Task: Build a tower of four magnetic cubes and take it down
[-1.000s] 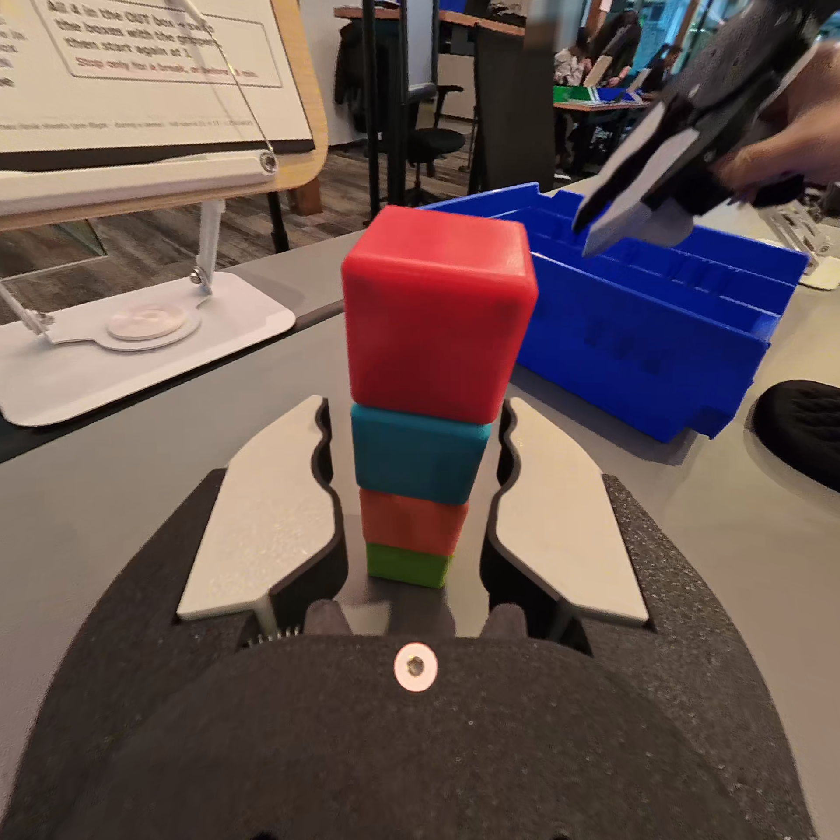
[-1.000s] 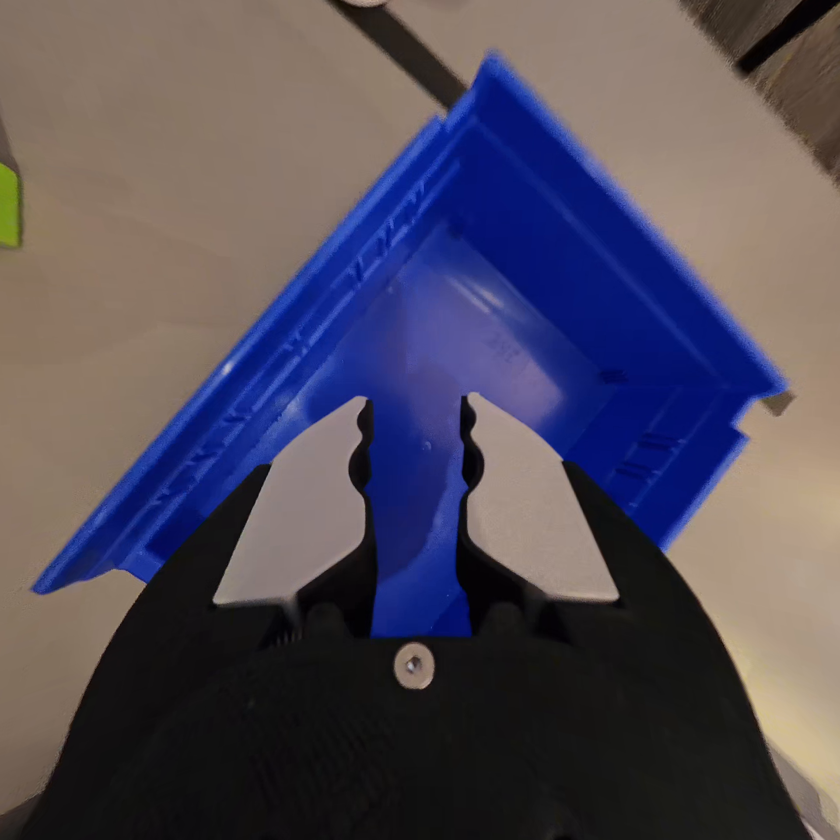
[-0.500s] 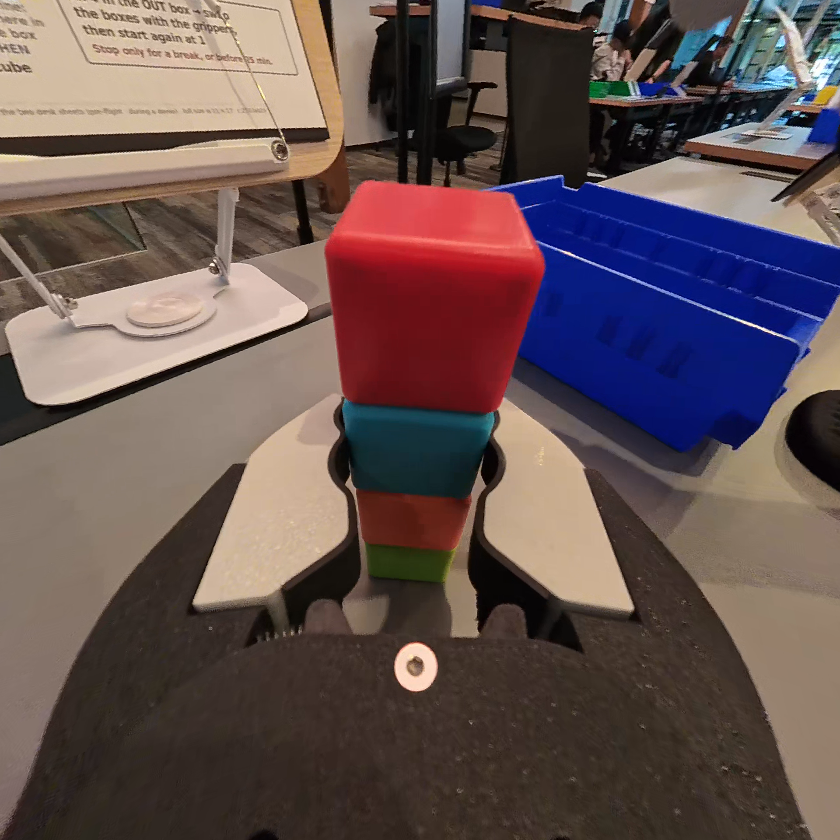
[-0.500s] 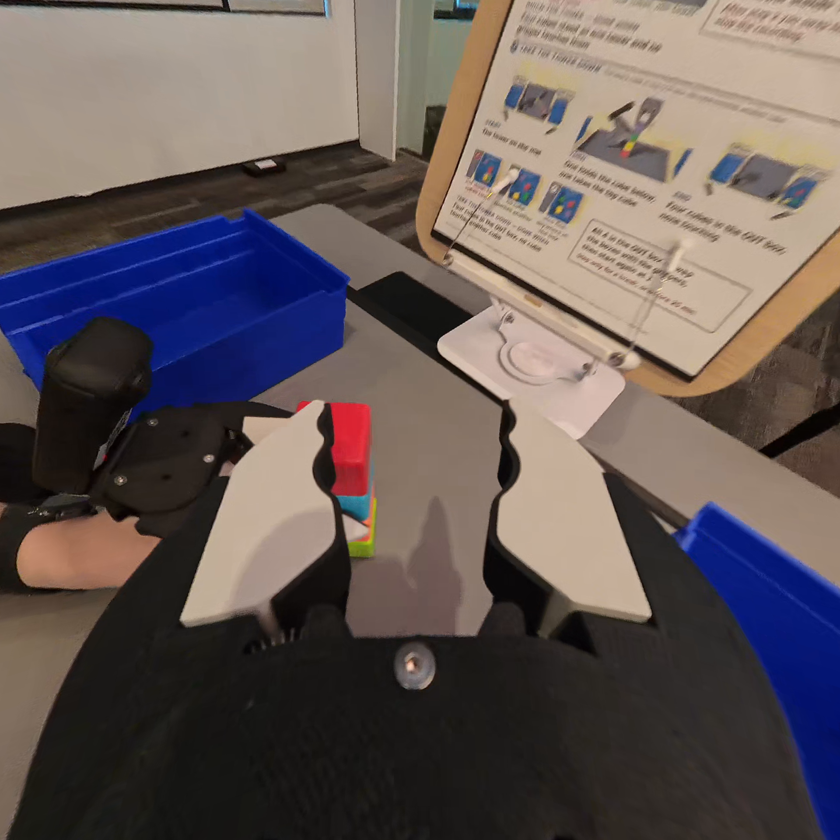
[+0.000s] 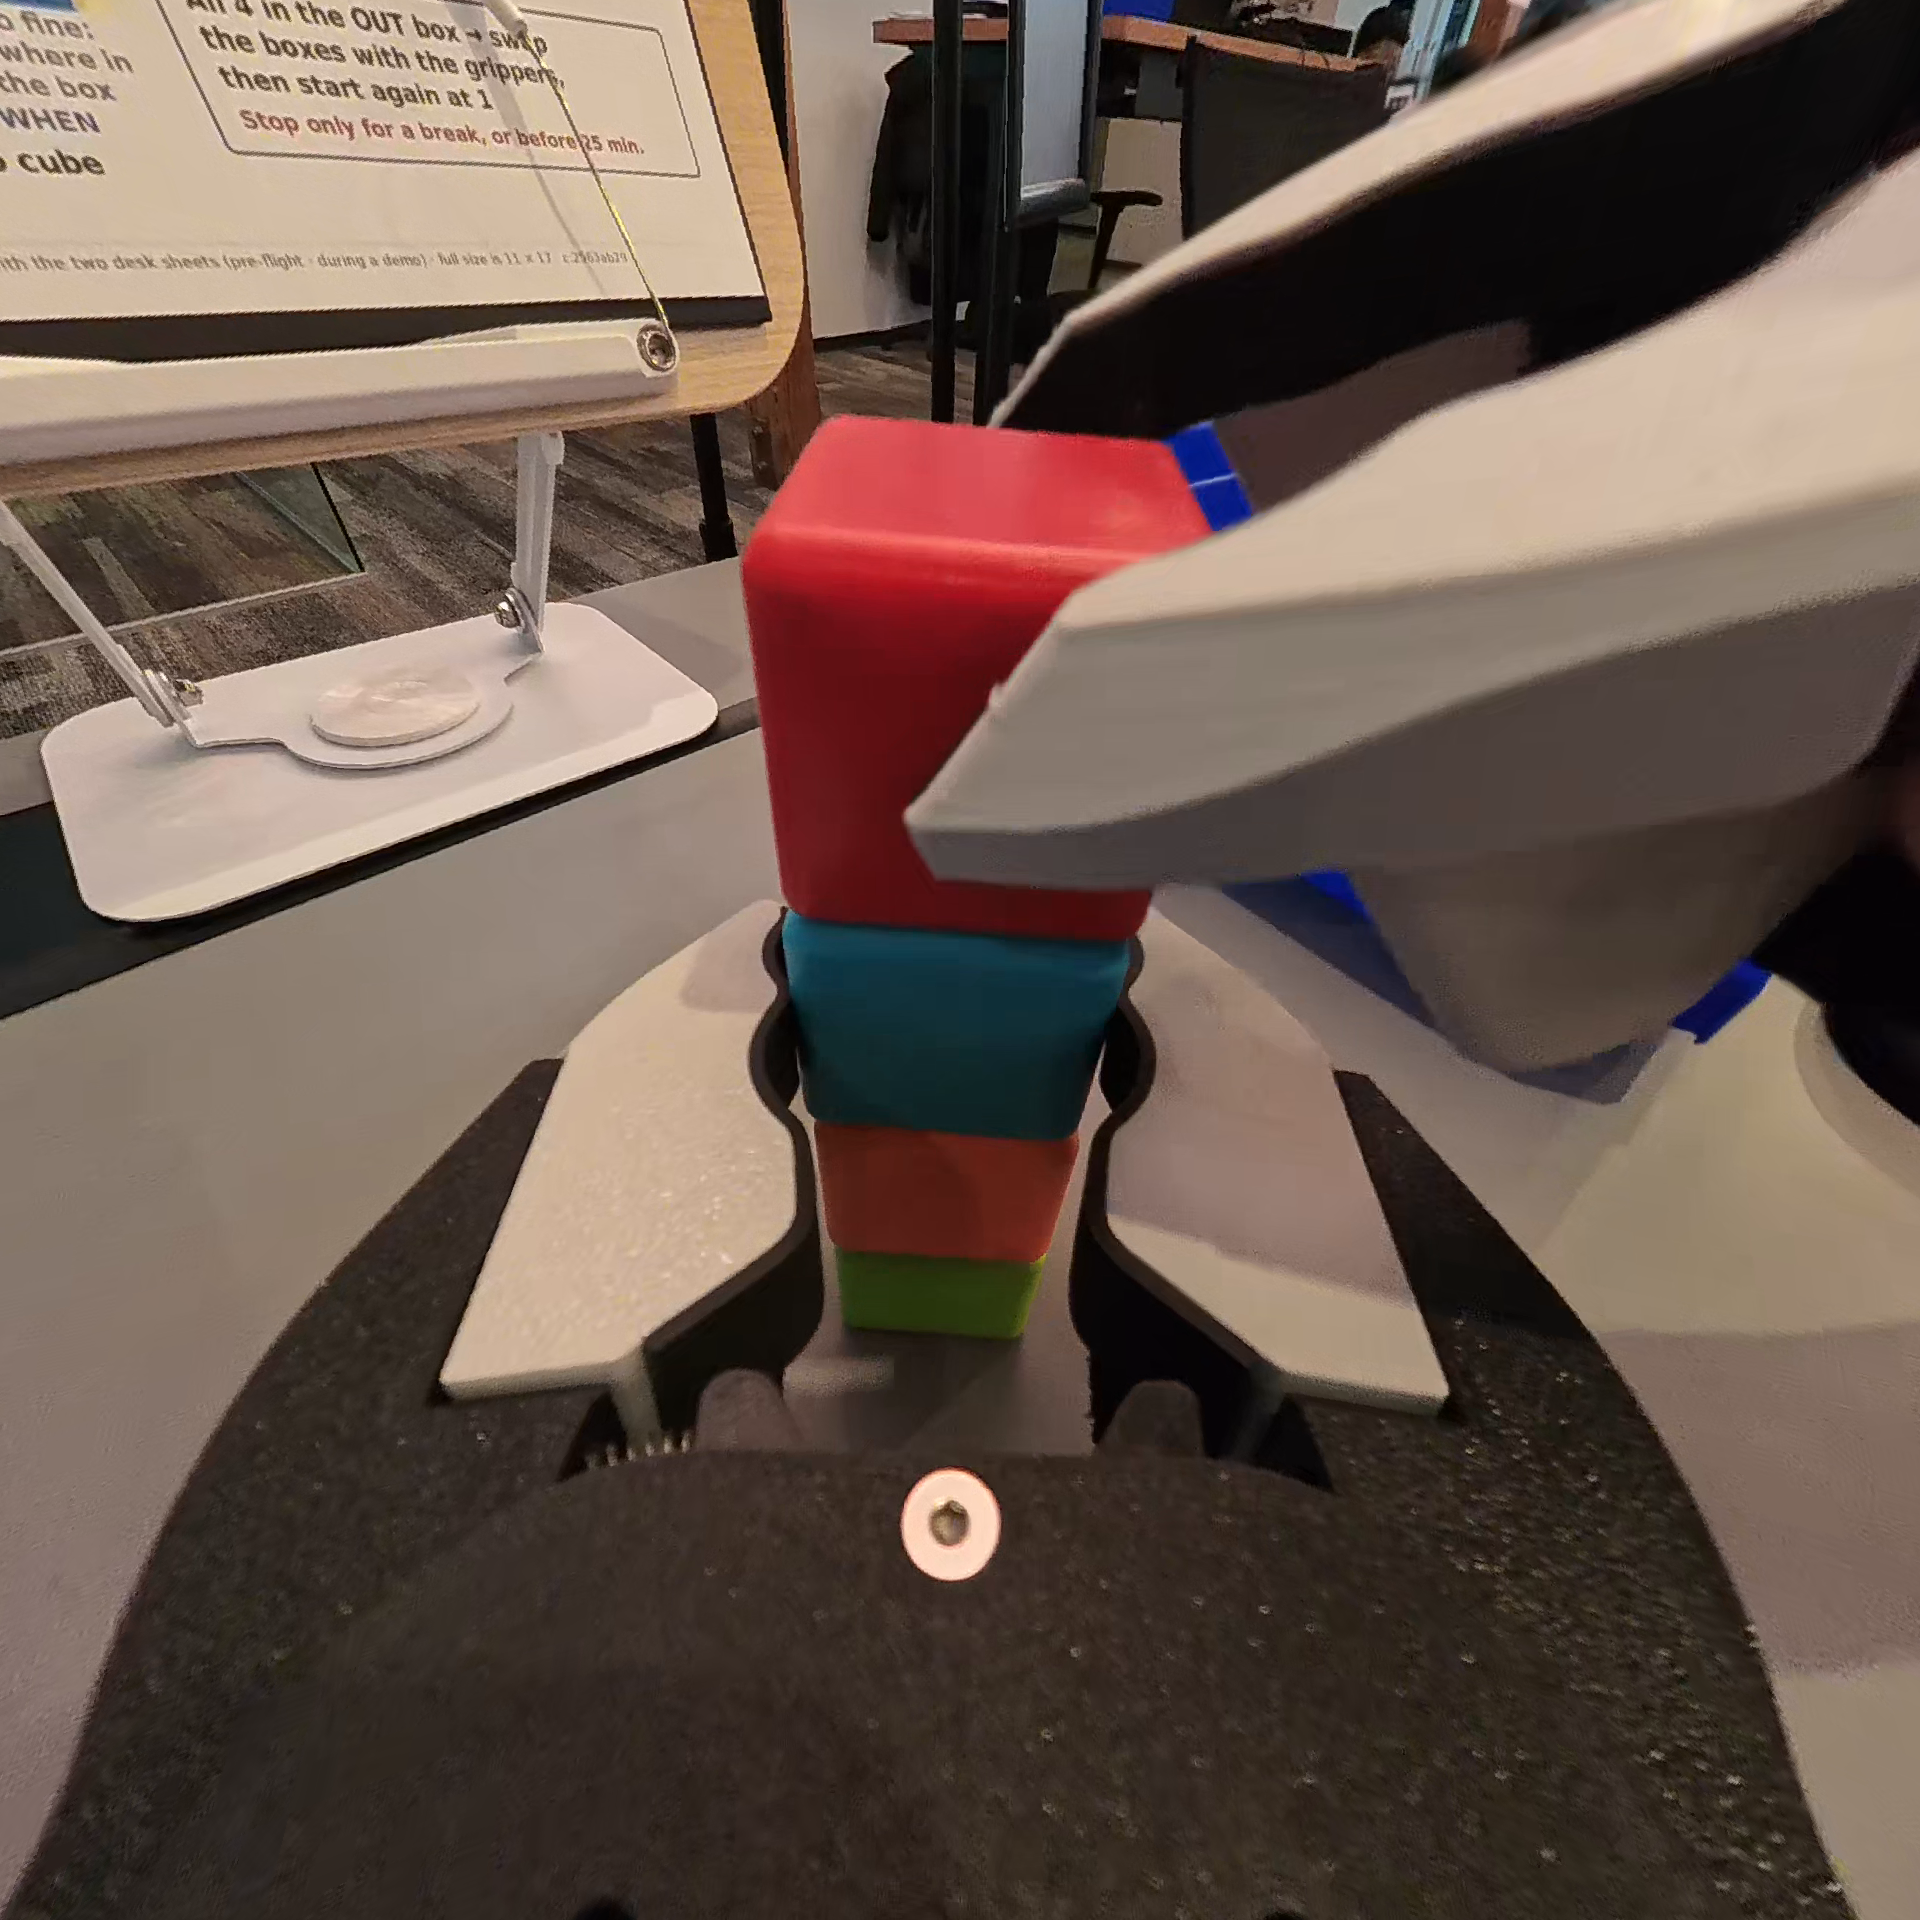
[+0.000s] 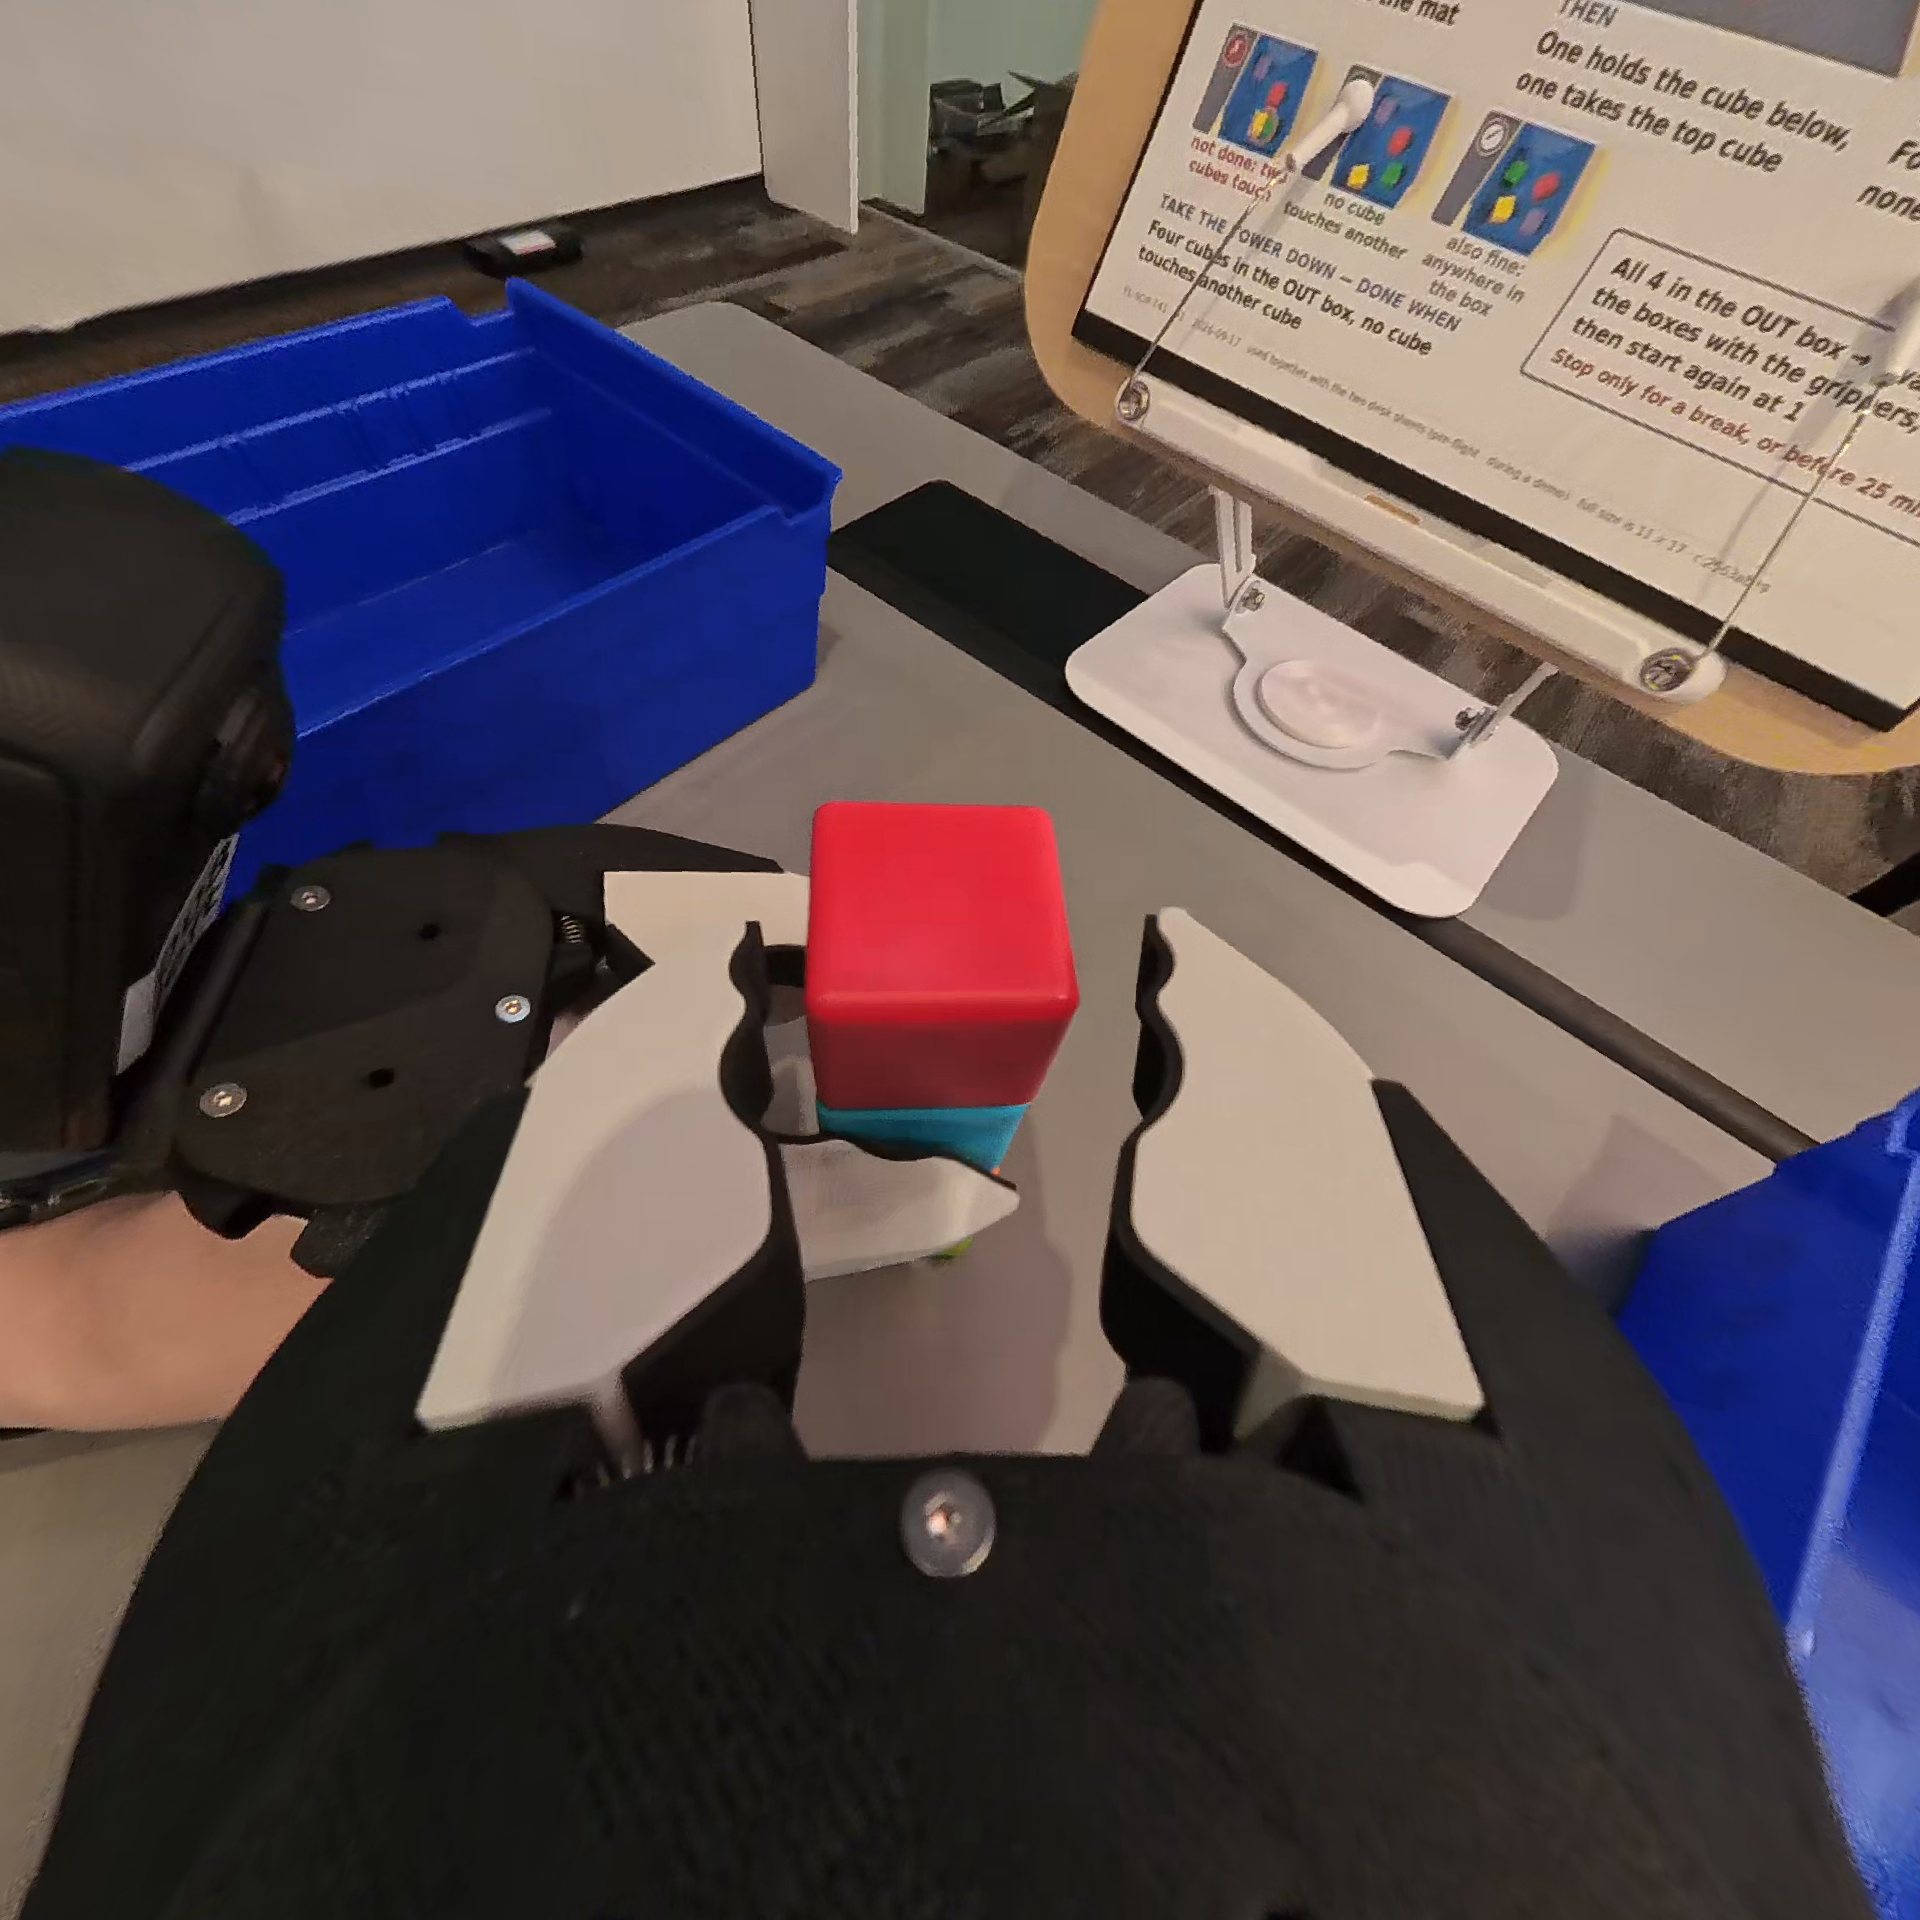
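Observation:
A tower of four cubes stands on the grey table (image 5: pixel 364 1039): red cube (image 5: pixel 894 665) on top, then teal cube (image 5: pixel 951 1023), orange cube (image 5: pixel 940 1195) and green cube (image 5: pixel 940 1294). My left gripper (image 5: pixel 951 997) is shut on the teal cube. My right gripper (image 6: pixel 951 935) is open, with the red cube (image 6: pixel 935 956) between its fingers and gaps on both sides. In the left wrist view its fingers (image 5: pixel 1403 707) reach in from the upper right, one in front of the red cube and one behind. The teal cube (image 6: pixel 935 1127) shows just under the red one.
A blue bin (image 6: pixel 468 540) stands behind the left gripper's body (image 6: pixel 364 1018). A second blue bin (image 6: pixel 1787 1403) is at the right edge. An instruction board on a white stand (image 6: pixel 1320 727) is at the back. A hand (image 6: pixel 125 1330) holds the left gripper.
My left gripper closed on the teal cube. My right gripper swung from above the blue bin over to the tower and now straddles the red cube.

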`<state>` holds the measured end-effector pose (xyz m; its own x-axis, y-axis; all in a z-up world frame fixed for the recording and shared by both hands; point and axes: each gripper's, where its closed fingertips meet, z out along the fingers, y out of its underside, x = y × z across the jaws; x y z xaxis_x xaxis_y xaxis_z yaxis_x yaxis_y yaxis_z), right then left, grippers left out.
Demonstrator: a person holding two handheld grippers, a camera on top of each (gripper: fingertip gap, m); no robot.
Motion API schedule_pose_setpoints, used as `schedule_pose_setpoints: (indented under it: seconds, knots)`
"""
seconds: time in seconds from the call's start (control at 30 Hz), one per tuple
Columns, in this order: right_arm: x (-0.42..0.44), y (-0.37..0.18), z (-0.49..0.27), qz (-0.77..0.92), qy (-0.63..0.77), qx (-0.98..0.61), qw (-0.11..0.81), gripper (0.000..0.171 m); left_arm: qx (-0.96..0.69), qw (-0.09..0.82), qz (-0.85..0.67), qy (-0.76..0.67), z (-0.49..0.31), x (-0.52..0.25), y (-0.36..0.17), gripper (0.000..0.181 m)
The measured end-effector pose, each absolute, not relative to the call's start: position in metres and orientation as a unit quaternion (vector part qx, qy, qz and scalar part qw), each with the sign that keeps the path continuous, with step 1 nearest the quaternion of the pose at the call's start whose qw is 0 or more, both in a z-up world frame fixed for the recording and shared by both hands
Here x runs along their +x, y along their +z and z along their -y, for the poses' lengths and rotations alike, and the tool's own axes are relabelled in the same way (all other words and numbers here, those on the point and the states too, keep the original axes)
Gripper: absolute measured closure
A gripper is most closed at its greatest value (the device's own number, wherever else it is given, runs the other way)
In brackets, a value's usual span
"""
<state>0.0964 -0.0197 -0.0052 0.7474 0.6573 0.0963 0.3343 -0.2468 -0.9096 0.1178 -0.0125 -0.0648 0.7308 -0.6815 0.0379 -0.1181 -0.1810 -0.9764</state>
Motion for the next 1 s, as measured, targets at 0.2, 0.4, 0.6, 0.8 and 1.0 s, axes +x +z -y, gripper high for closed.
schedule_pose_setpoints:
  seconds: [0.2,0.4,0.6,0.8,1.0]
  knots:
    - [0.0947,-0.0139,0.0185,0.334,0.137,-0.767,0.530,0.119,-0.728,0.578,-0.280,-0.241,0.0120,0.1180,-0.0652,0.126]
    - [0.0942,-0.0145,0.0193,0.341,0.165,-0.768,0.516,0.120,-0.732,0.573,-0.282,-0.238,0.0116,0.1185,-0.0659,0.126]
    - [0.0956,-0.0147,0.0194,0.344,0.163,-0.774,0.507,0.121,-0.733,0.571,-0.284,-0.236,0.0116,0.1198,-0.0663,0.126]
    - [0.0968,-0.0139,0.0187,0.343,0.166,-0.776,0.503,0.121,-0.734,0.568,-0.290,-0.235,0.0115,0.1210,-0.0667,0.126]
    - [0.0973,-0.0073,0.0201,0.341,0.178,-0.773,0.505,0.121,-0.727,0.575,-0.304,-0.220,0.0148,0.1244,-0.0659,0.126]
